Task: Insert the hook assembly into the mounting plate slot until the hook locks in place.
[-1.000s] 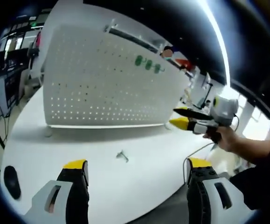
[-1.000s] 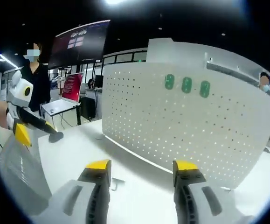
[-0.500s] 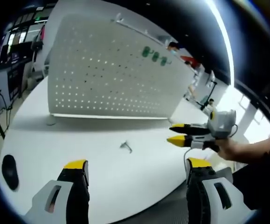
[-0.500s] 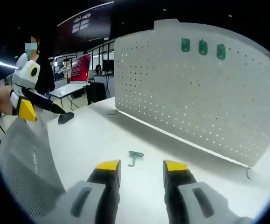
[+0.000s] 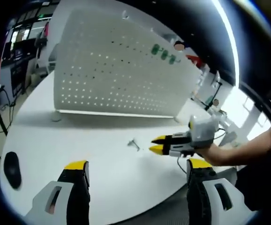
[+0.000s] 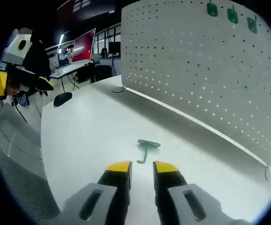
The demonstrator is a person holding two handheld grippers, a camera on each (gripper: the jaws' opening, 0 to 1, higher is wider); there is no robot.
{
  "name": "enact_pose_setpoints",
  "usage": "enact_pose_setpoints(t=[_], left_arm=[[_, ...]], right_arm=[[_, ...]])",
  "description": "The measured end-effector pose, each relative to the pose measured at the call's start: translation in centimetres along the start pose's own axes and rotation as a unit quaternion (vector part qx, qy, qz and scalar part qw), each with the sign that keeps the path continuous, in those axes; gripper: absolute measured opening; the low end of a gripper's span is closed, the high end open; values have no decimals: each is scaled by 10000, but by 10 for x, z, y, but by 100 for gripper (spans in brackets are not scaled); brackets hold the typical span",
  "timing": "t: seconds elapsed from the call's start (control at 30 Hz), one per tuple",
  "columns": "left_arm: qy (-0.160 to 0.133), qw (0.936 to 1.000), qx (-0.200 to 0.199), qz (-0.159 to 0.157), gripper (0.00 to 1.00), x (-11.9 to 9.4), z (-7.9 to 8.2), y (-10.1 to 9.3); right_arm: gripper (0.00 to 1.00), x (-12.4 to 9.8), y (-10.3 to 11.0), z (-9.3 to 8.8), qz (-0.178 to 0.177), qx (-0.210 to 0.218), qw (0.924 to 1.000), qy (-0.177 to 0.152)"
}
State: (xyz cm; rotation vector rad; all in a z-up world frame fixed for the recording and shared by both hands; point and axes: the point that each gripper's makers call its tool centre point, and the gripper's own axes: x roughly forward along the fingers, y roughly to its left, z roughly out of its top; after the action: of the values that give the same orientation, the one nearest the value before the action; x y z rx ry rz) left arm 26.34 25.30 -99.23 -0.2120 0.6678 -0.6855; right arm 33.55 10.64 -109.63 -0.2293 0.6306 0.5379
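One green hook (image 6: 146, 147) lies just ahead of the right gripper (image 6: 142, 167) (jaws narrowed, empty).

pegboard (image 6: 205, 79): top, right edge cropped | hook (image 5: 134, 144): too small for detail

The hook (image 6: 145, 149) lies on the table (image 6: 79, 126), before the upright pegboard (image 6: 196, 70).
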Motion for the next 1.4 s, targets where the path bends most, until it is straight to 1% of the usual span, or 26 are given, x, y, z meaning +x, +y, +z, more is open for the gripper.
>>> enact_pose_setpoints(t=[0.1, 0.2, 0.27, 0.37, 0.47, 0.57, 0.7, 0.8, 0.87, 1.03, 1.1, 1.13, 1.23, 1.33, 1.4], left_arm=[[14, 10000, -61, 38, 87, 0, -2, 4], [24, 9999, -95, 64, 86, -1, -3, 6], [32, 9999, -109, 89, 86, -2, -4, 7], [18, 9998, -168, 117, 86, -3, -6, 9], [26, 9997, -207, 147, 86, -3, -8, 11], [44, 9997, -217, 134, 86, -2, -9, 10], [22, 9997, -217, 114, 86, -1, -6, 8], [8, 9998, -210, 73, 86, 1, -5, 6], [50, 9998, -175, 54, 86, 3, -5, 4], [56, 9999, -142, 12, 86, 5, -3, 1], [64, 9999, -116, 7, 85, 6, -3, 2], [59, 9999, -113, 0, 85, 6, -2, 1], [26, 9999, -108, 3, 85, 7, 0, 1], [7, 10000, -82, 2, 85, 12, 4, 3], [-26, 10000, -51, -3, 84, 14, 9, 4]], right_arm=[[9, 14, 0, -2, 49, -33, 9998, 164], [7, 25, -2, -4, 49, 62, 9996, 270], [5, 29, -3, -7, 30, 142, 9992, 368], [5, 33, -6, -6, -40, 330, 9987, 380], [5, 40, -3, -8, -34, 343, 9983, 473], [5, 43, -3, -11, -62, 323, 9980, 539], [5, 44, -4, -15, -110, 368, 9976, 575], [4, 46, -8, -15, -166, 457, 9971, 585], [1, 47, -10, -15, -177, 427, 9971, 604], [0, 48, -14, -15, -160, 479, 9966, 656], [0, 44, -16, -12, -195, 628, 9962, 577], [0, 42, -18, -8, -216, 763, 9957, 485], [0, 33, -20, 2, -160, 806, 9958, 408], [0, 23, -27, 15, -171, 857, 9960, 195], [0, 15, -30, 24, -162, 1139, 9933, 56]])
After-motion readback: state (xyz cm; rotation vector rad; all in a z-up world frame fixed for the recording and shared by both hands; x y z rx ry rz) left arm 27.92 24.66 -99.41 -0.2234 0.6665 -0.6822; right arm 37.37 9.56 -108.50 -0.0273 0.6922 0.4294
